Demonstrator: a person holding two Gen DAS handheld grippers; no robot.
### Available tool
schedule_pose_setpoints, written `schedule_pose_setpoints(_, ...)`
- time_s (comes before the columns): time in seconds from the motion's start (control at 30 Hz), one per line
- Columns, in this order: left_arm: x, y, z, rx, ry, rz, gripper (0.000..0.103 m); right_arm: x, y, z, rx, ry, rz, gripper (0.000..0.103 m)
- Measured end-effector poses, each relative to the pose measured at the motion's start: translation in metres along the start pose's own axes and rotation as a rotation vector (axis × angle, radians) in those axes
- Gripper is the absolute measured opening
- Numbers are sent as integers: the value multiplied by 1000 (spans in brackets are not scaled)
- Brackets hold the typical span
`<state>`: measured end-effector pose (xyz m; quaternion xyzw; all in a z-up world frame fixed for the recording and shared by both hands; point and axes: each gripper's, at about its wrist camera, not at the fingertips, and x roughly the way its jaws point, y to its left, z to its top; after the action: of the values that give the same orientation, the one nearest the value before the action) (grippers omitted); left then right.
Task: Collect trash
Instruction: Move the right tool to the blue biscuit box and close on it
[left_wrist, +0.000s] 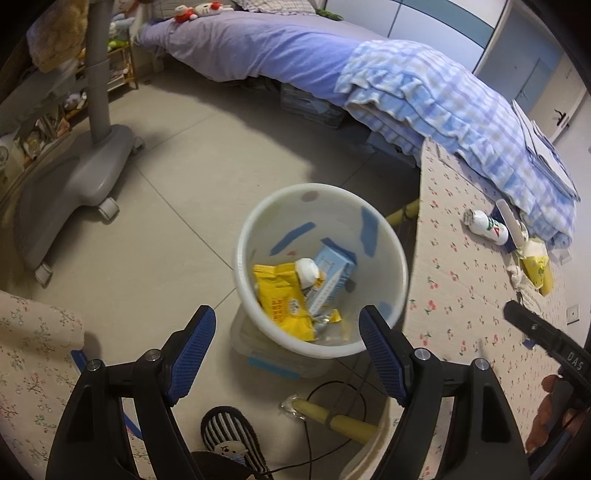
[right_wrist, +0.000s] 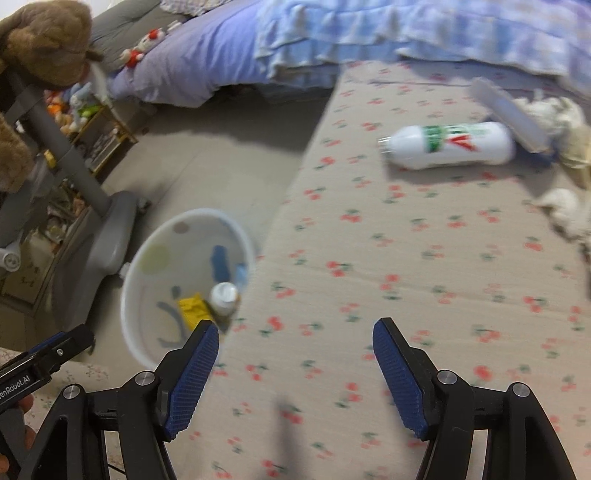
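A white trash bin (left_wrist: 258, 225) stands on the floor beside the table; it also shows in the right wrist view (right_wrist: 129, 295). Inside lie a yellow wrapper (left_wrist: 282, 299), a light blue box (left_wrist: 332, 269) and a small white bottle (left_wrist: 308, 271). My left gripper (left_wrist: 286, 328) is open and empty above the bin's near rim. A white bottle with green and red print (right_wrist: 450, 146) lies on its side on the cherry-print table (right_wrist: 406, 277); it also shows in the left wrist view (left_wrist: 485, 225). My right gripper (right_wrist: 295, 341) is open and empty over the table's near part.
Beyond the bottle lie a flat grey-white stick (right_wrist: 509, 110), crumpled tissues (right_wrist: 557, 114) and a yellow wrapper (left_wrist: 537, 264). A bed with blue bedding (left_wrist: 424, 99) is behind the table. A grey wheeled stand base (left_wrist: 74, 177) is on the floor at left. A striped slipper (left_wrist: 232, 435) lies below.
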<state>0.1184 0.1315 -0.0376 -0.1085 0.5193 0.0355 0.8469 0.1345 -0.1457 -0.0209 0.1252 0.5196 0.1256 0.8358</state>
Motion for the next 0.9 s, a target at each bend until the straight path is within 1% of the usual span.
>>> schedule_pose_setpoints(0.27,5,-38,-1,37,17,-19,91,-35,-58,-3,70,-19,-88,77)
schedule_pose_setpoints(0.6,17,-95,-6,101,54,-47,91,-61,-142,-3,205,-13,-226,79)
schedule_pose_setpoints(0.73,19,-108,-7,117,61,-56,91,-63,-167,-2,238,-5,-286,81)
schedule_pose_setpoints(0.8,20,-113,-7,123,62,-57,91,-59,-180,-2,254,19,-344,81)
schedule_pose_setpoints(0.9,22,-115,-7,127,65,-56,91,-52,-196,-2,270,58,-409,81)
